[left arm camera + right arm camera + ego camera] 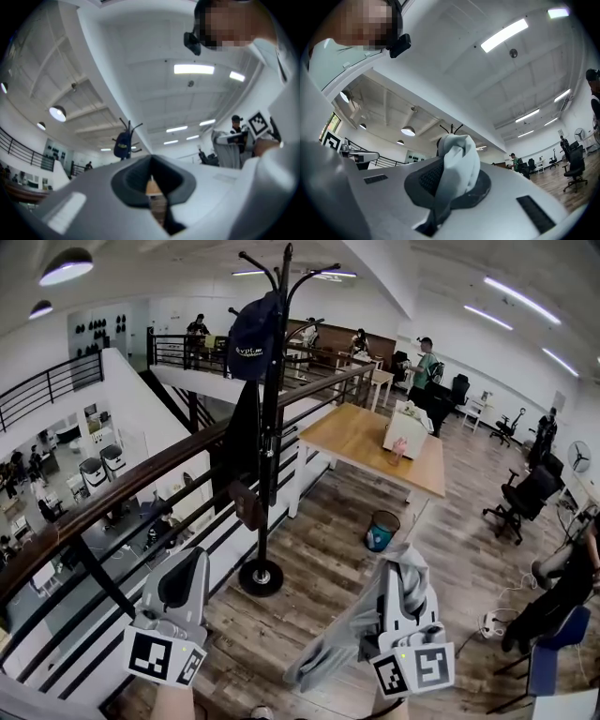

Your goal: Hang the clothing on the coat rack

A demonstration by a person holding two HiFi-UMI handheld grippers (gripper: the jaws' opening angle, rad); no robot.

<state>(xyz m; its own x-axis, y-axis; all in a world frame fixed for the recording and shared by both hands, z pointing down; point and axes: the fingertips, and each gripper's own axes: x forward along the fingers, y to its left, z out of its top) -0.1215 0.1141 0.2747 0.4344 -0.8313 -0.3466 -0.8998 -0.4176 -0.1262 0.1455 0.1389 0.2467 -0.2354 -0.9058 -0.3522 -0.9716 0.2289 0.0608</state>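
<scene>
Right gripper (406, 566), lower right, clamped on bunched grey garment (342, 638) for carrying. Left gripper (190, 559) closed, empty, spare. Rack (271, 437) upper centre, well apart.

Left tongs (190, 559): light grey moulded shell, dark pads set in an oval recess.
Right tongs (405, 570): same grey shell, black slotted strips on top.
Marker cubes (164, 655): white faces, black square codes.
Top (281, 187): white.

The coat rack (271, 474) stands on the floor (323, 568) just beside the railing (141, 480) (a cap (251, 338) sits on its upper hooks). Behind and right is a table (366, 437), with a bin (382, 531) before it. The clothing (347, 634) is nearest, at right.
</scene>
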